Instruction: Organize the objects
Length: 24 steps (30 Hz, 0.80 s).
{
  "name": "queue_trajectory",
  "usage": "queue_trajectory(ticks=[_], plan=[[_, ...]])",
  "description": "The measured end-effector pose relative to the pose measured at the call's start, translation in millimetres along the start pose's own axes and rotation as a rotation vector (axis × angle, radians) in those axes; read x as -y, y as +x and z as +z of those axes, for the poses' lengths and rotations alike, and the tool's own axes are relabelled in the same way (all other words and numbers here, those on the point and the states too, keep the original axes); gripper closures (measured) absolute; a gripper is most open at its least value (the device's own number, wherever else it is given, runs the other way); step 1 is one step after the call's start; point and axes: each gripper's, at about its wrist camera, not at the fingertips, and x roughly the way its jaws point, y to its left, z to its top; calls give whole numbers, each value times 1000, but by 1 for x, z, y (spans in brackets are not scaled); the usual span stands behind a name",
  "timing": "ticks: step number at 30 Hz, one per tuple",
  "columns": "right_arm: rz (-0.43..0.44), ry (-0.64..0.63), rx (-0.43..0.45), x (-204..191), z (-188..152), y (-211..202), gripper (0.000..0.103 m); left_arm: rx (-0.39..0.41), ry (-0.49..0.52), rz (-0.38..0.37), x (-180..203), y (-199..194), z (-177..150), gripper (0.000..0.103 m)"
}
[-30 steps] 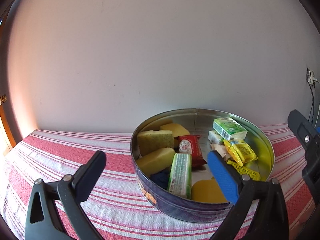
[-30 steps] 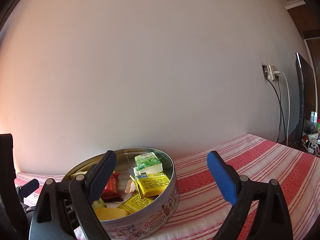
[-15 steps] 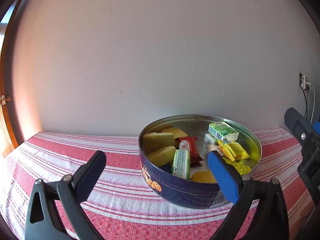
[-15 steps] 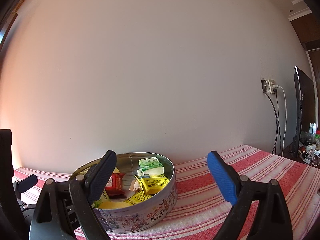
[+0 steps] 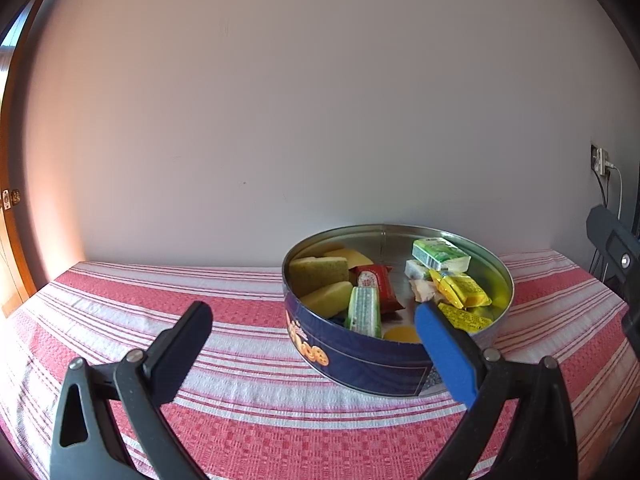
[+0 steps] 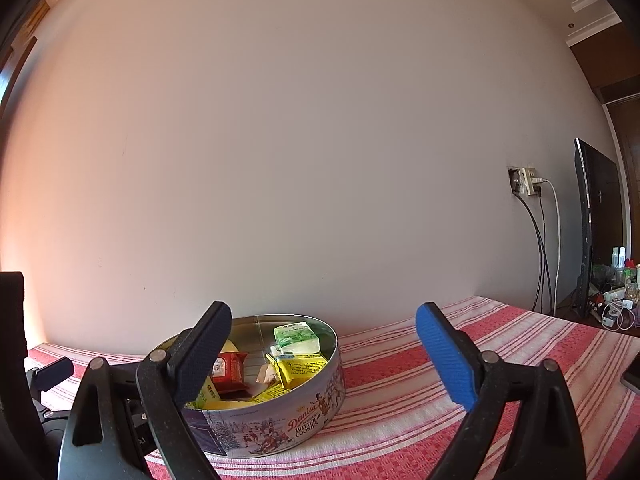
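Note:
A round blue cookie tin (image 5: 360, 356) stands on the red-striped tablecloth; it also shows in the right wrist view (image 6: 280, 428). Inside lie yellow sponges (image 5: 318, 274), a red packet (image 5: 374, 284), a green-white packet (image 5: 438, 254), yellow packets (image 5: 464, 290) and a green striped packet (image 5: 364, 312). My left gripper (image 5: 308, 340) is open and empty, in front of the tin and to its left. My right gripper (image 6: 324, 354) is open and empty, to the right of the tin. Its black body shows at the right edge of the left wrist view (image 5: 616, 248).
The tablecloth (image 5: 120, 300) covers the table up to a plain wall. A wall socket with cables (image 6: 530, 184) and a dark screen (image 6: 596, 232) are at the far right, with small clutter (image 6: 616, 300) below. A wooden door frame (image 5: 12, 240) is at far left.
Both grippers have drawn back and risen from the tin, so it looks smaller and lower in the right wrist view. The left gripper has shifted left. Both stay open and empty.

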Motion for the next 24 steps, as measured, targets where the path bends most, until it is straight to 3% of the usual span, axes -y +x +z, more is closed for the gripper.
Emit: queue_trajectory(ticks=[24], plan=[[16,-11,10,-2,2,-7,4,-2,26,3,2,-3,0,0]])
